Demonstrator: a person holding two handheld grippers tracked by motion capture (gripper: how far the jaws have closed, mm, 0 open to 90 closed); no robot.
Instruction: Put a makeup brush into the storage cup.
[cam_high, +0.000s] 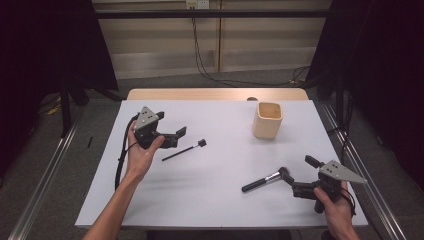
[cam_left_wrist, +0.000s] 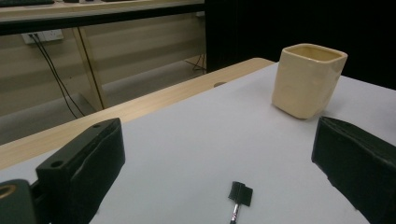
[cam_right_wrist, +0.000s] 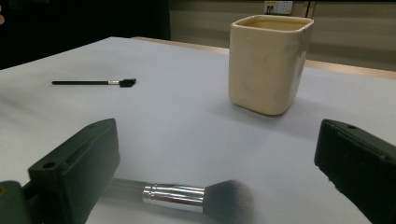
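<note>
Two brushes: we see a thin black spoolie brush (cam_high: 183, 150) left of the table's (cam_high: 220, 190) middle, and a thick powder brush (cam_high: 264, 179) toward the near right corner.
Left gripper (cam_high: 179, 137): our fingers (cam_left_wrist: 81, 172) stand wide apart, just beside the spoolie's head, not touching it.
Right gripper (cam_high: 296, 172): our fingers (cam_right_wrist: 74, 163) stand apart, the powder brush's bristles lying between them.
Cup (cam_high: 268, 119): cream, square-mouthed, upright toward the far right corner, well apart from both brushes.

Both forearms reach in from below, the left claw (cam_high: 176, 137) and the right claw (cam_high: 299, 170) each held with jaws spread wide.
</note>
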